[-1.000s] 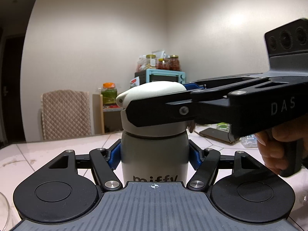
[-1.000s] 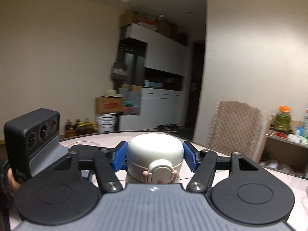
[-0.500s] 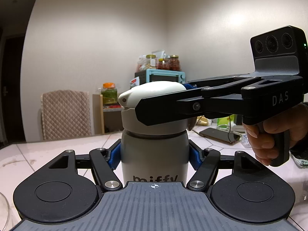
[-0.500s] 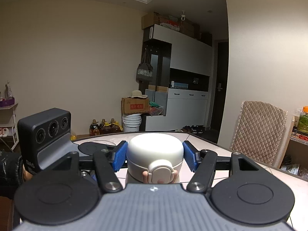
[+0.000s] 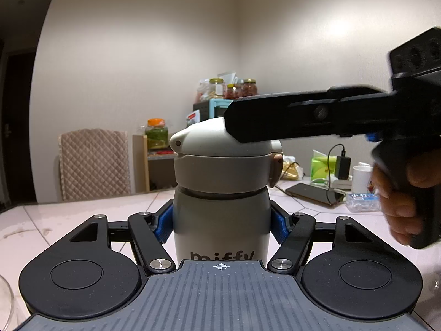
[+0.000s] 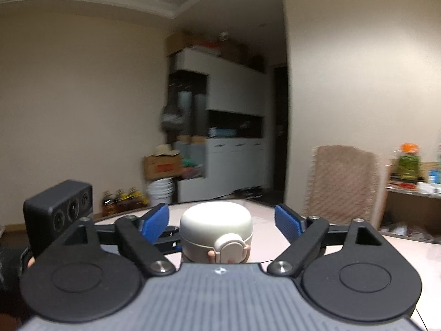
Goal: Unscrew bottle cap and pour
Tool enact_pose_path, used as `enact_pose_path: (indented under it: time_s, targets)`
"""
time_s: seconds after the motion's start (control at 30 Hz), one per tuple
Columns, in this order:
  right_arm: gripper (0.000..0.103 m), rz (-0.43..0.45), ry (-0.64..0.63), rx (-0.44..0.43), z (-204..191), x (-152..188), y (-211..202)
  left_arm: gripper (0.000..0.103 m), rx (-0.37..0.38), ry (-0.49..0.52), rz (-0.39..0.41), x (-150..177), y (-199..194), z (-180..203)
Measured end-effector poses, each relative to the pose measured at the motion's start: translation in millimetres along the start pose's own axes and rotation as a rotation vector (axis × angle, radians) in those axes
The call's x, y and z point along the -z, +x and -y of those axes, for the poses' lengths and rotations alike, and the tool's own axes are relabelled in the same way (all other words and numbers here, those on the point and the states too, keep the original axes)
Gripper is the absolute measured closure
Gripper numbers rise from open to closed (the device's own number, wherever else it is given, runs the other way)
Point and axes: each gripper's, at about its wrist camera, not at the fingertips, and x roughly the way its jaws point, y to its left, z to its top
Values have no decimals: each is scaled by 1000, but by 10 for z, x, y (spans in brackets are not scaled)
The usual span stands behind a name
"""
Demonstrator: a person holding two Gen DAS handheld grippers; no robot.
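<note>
A white "miffy" bottle point(image 5: 220, 220) stands upright on the table. My left gripper point(image 5: 222, 224) is shut on its body, blue pads pressed on both sides. Its rounded white cap point(image 5: 217, 149) sits on top, with a flip latch facing right. My right gripper point(image 6: 222, 220) is open, its blue pads point(image 6: 155, 219) standing apart on either side of the cap point(image 6: 216, 226) without touching. In the left wrist view the right gripper's black finger point(image 5: 289, 115) reaches in from the right, level with the cap's top.
A pale tiled table point(image 5: 82, 215) holds a phone point(image 5: 314, 193), a charger, a green tissue pack point(image 5: 321, 165) and a white mug point(image 5: 362, 178) at the right. A quilted chair point(image 5: 93, 162) and a shelf of jars stand behind. A glass rim point(image 5: 5, 300) shows at the bottom left.
My right gripper has opened and let go of the cap, and has drawn back to the right and slightly up. My left gripper still holds the bottle in place.
</note>
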Motion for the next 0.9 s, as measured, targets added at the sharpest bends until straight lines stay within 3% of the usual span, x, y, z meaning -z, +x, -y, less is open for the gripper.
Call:
enact_pose_path:
  time_s: [0.17,0.27,0.67,0.9]
  targets:
    - [15,-2,-8,169,-247,41,-7,31,0,0,0,11,-10,7]
    - [15,-5,-18,224,-329,90,48,31,0,-1,0,11,-23,8]
    - [16,-35,-28,256,-458,196,304,31,-1,1,1,40,-22,49]
    - [29,-48,-25,242,-445,221,327,31,-2,1,1,33,-58,58]
